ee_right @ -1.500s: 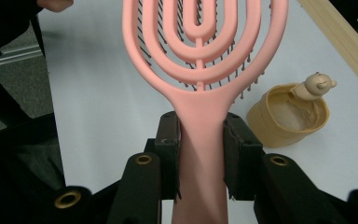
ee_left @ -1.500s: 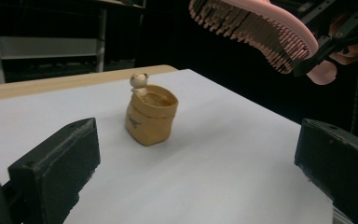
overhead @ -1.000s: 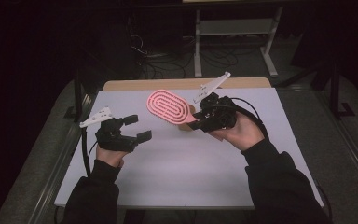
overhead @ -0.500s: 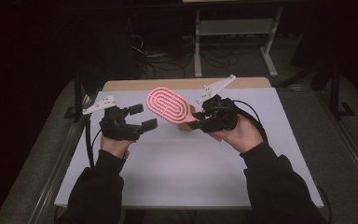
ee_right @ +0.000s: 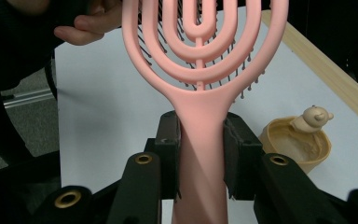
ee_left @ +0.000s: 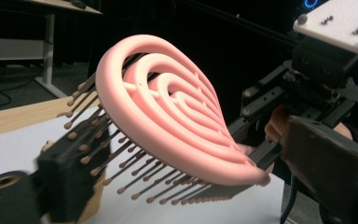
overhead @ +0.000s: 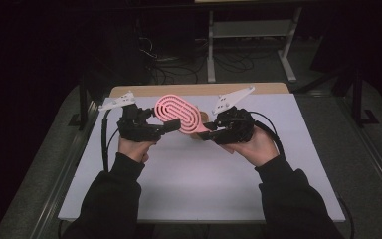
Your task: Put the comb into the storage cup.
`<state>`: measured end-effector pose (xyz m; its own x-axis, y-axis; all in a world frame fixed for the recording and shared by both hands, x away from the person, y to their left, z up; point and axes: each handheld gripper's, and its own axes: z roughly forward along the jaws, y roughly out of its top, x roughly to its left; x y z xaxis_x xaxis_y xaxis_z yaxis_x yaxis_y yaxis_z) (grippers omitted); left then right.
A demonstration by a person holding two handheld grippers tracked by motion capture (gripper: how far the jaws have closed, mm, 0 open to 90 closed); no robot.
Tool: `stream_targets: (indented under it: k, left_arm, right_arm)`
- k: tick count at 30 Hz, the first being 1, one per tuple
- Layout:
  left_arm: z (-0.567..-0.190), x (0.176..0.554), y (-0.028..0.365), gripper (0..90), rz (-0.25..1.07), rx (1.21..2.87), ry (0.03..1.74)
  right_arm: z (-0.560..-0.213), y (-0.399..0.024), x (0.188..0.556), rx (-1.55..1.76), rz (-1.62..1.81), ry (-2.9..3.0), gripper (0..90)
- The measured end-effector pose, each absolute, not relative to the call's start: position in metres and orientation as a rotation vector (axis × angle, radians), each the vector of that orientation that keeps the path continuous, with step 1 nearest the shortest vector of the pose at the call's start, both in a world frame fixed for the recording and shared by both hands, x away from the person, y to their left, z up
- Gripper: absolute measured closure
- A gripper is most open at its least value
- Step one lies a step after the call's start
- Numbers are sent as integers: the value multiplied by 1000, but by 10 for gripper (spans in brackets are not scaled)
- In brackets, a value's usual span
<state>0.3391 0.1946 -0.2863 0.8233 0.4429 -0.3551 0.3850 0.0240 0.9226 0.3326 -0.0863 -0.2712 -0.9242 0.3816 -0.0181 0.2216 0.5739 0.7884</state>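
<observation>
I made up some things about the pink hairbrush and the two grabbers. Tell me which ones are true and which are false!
1. The right gripper is clamped on the pink hairbrush by its handle. True.
2. The hairbrush lies flat on the table. False: it is held up in the air.
3. A small tan dish with a little bear figure sits on the table. True.
4. The left gripper is far from the hairbrush. False: its jaws reach up to the bristle side of the head.

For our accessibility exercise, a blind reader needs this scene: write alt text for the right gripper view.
A pink hairbrush stands upright, its handle clamped between the black jaws of the right claw, its looped open head rising to the top edge. Behind it lies a white table with a small tan dish bearing a bear figure at right; a hand shows upper left.
</observation>
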Motion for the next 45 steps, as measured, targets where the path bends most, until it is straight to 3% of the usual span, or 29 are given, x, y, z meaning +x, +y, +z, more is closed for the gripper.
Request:
stream_targets:
  k: [12,38,45]
  left_arm:
    - [-288,342,192,382,-32,1569,708]
    - [-291,341,181,607,-36,1586,665]
    - [-290,340,176,632,-46,1576,638]
  right_arm:
    - [-279,-90,333,512,1318,2598,689]
    - [-297,-89,340,562,1296,2613,716]
    - [-303,-90,341,594,1328,2612,712]
